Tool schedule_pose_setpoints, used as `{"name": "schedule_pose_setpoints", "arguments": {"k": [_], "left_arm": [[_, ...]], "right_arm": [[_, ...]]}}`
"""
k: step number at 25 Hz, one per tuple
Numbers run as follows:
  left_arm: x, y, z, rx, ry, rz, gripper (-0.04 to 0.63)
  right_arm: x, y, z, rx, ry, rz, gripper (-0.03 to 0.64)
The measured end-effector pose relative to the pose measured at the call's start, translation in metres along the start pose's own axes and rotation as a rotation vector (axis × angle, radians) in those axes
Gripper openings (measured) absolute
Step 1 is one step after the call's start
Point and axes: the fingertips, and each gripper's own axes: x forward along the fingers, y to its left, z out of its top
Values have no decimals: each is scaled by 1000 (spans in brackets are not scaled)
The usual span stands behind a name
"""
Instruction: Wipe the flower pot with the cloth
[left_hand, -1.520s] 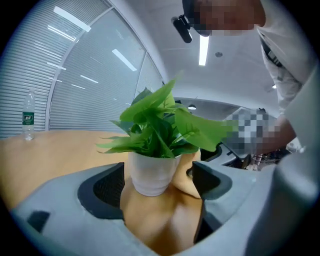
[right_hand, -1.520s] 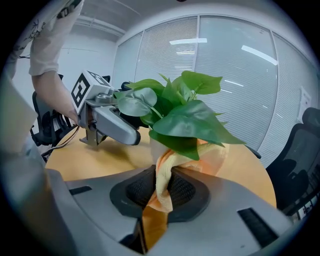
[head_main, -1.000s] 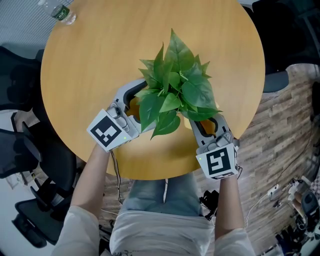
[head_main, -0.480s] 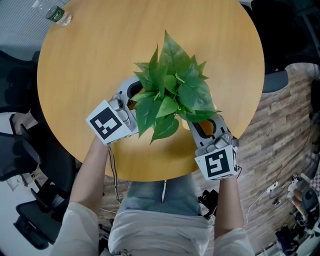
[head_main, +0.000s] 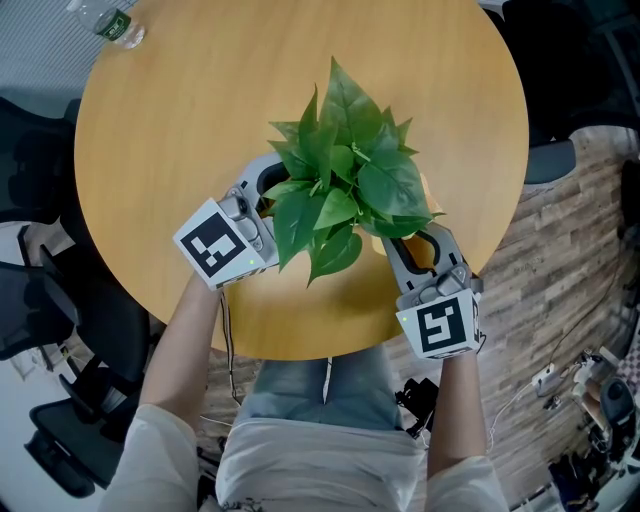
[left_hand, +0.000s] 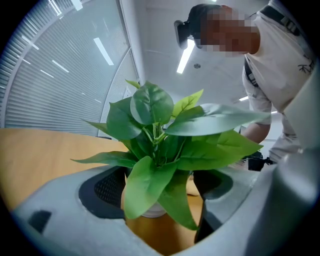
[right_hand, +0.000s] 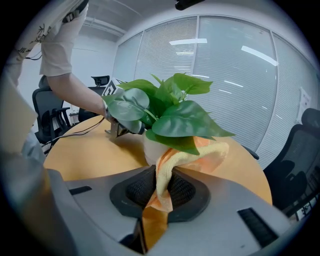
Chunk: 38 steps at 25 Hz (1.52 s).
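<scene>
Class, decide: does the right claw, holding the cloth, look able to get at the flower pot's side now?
Probably yes. The right claw, shut on the cloth, faces the flower pot with nothing between them; the cloth seems to lie against its side, under the leaves.

flower pot: white, upright, leafy | cloth: orange-yellow, seemingly touching pot

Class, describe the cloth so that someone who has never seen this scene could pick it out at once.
On the round wooden table stands a leafy plant in a white flower pot. The cloth drapes at that pot's side, under the leaves, pinched in the right gripper. It is the only soft, orange-yellow thing there.
</scene>
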Motion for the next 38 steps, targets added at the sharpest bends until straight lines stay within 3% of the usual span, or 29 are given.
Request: {"name": "schedule_pose_setpoints", "arguments": {"k": [3, 7, 16, 26, 38], "left_arm": [[0, -1, -2, -18, 15, 27, 436], [0, -3, -1, -31, 8, 67, 434], [1, -7, -2, -38, 11, 70, 434], [2, -10, -2, -41, 8, 123, 434], [6, -10, 0, -72, -31, 301, 434]], "right_arm": [[-8, -20, -5, 34, 17, -61, 54], [-7, -39, -6, -9, 45, -90, 55], [13, -39, 9, -123, 27, -42, 54], [8, -24, 6, -111, 19, -33, 54], [0, -7, 2, -77, 18, -32, 54]]}}
